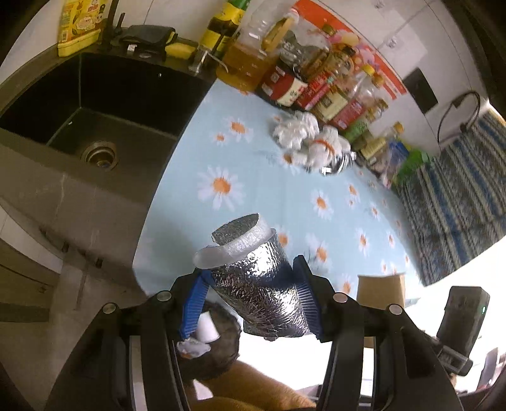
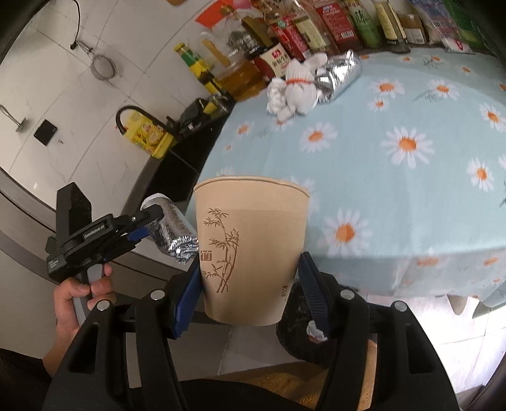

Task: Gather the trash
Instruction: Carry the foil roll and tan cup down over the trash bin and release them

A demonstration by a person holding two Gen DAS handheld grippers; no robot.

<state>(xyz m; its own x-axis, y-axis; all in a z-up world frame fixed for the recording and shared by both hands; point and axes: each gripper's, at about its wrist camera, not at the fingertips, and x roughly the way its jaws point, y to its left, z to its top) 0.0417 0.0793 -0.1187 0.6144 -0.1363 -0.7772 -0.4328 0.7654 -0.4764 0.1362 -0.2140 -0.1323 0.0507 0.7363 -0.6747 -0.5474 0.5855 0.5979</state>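
My left gripper [image 1: 251,300] is shut on a roll of silver foil foam wrap [image 1: 256,278], held off the table's edge. The right wrist view shows that same left gripper [image 2: 144,226] and foil roll [image 2: 172,229] at the left. My right gripper [image 2: 249,291] is shut on a tan paper cup [image 2: 249,249] printed with bamboo, held upright. Below both grippers sits a dark trash bin [image 1: 218,344] [image 2: 297,325] with white crumpled trash and a small white cup [image 1: 207,328] inside. On the daisy tablecloth [image 2: 395,189] lie crumpled white tissues [image 1: 297,129] [image 2: 294,88] and a crushed foil wrapper [image 2: 340,74].
A black sink [image 1: 95,104] lies left of the table, with a yellow box [image 1: 79,25] and a faucet [image 2: 129,113] behind it. Bottles and sauce packets [image 1: 303,82] line the table's back edge. A striped cloth [image 1: 458,202] covers the right side. A person's hand [image 2: 76,297] grips the left tool.
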